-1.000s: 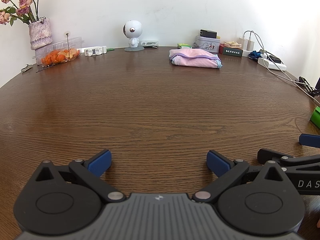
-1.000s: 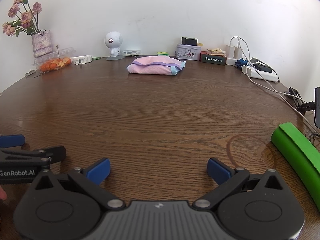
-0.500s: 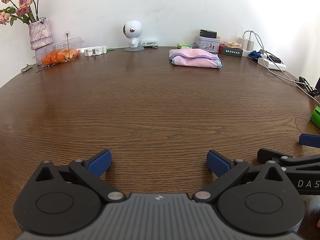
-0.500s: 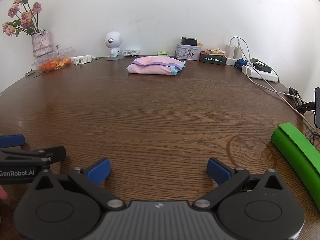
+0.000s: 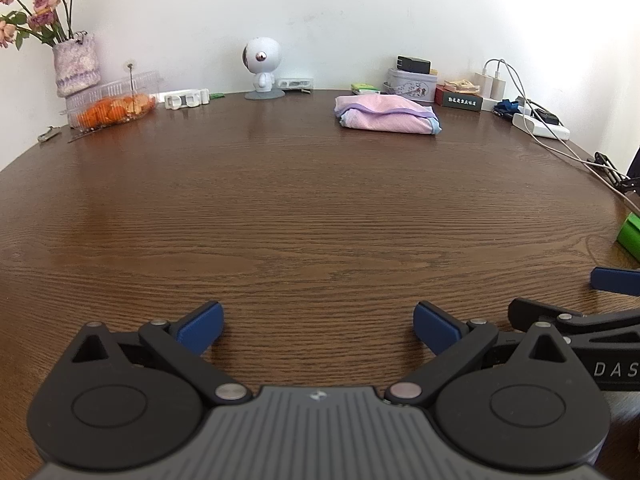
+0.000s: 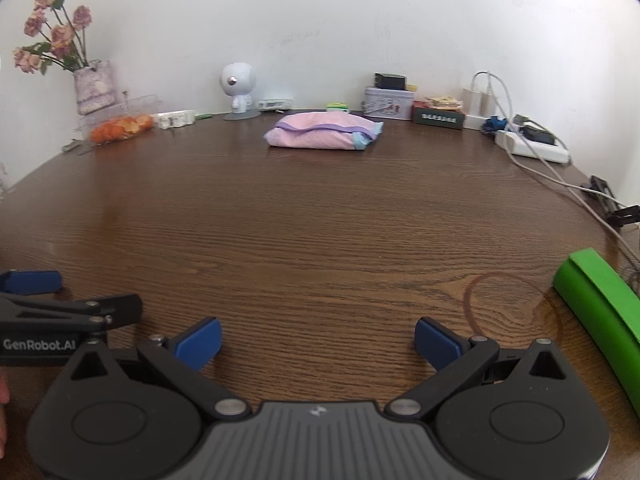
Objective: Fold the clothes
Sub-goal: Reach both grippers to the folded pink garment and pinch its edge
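At the near edge of the wooden table [image 5: 320, 216], the left gripper [image 5: 316, 322] and right gripper [image 6: 318, 338] rest side by side, jaws spread and empty, well apart from the pink garment [image 6: 326, 135] lying already folded by the far wall, so the folding looks done and any next move calls for fresh clothing.

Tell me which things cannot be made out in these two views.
- Green object: cut off by the right edge in both views.
- Label text on dark box: too small, left wrist view.
- Inner layers of folded pink garment: hidden by its top layer.
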Action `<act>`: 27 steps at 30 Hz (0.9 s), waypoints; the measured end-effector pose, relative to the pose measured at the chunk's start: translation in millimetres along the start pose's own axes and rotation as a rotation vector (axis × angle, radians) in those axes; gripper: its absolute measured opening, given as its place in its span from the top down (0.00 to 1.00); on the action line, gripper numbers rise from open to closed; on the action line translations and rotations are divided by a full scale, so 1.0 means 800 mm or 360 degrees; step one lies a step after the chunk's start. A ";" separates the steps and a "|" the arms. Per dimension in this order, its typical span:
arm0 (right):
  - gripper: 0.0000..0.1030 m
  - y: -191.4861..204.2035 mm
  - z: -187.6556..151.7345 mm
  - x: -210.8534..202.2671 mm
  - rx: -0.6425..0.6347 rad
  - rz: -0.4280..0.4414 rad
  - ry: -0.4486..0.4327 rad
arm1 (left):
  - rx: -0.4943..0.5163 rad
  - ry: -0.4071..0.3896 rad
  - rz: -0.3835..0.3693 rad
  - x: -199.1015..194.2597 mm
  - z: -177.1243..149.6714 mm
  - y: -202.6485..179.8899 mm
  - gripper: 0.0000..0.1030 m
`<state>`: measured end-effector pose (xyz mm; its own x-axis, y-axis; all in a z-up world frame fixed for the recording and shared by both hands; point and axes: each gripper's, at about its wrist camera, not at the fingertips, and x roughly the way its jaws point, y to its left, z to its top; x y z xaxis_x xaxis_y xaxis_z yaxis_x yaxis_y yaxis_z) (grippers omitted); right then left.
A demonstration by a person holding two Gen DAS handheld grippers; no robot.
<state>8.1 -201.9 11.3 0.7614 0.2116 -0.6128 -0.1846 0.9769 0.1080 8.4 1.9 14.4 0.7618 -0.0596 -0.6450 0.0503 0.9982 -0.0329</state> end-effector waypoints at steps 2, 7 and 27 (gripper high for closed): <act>0.00 -0.015 0.020 -0.012 0.0118 0.0157 -0.0038 | -0.0083 -0.0061 -0.0083 -0.010 0.025 0.009 0.00; 0.00 -0.048 0.115 -0.044 0.0200 0.0209 -0.0346 | -0.0199 -0.0278 -0.0267 -0.012 0.125 0.028 0.00; 0.22 -0.175 0.280 0.307 0.1032 0.0538 0.0310 | -0.0884 0.0424 -0.0630 0.366 0.293 0.055 0.23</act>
<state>360.5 -280.0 21.1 0.5938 0.5522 -0.5852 0.0601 0.6948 0.7167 384.8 26.3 2.8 0.5682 -0.4832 -0.6661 -0.0997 0.7630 -0.6386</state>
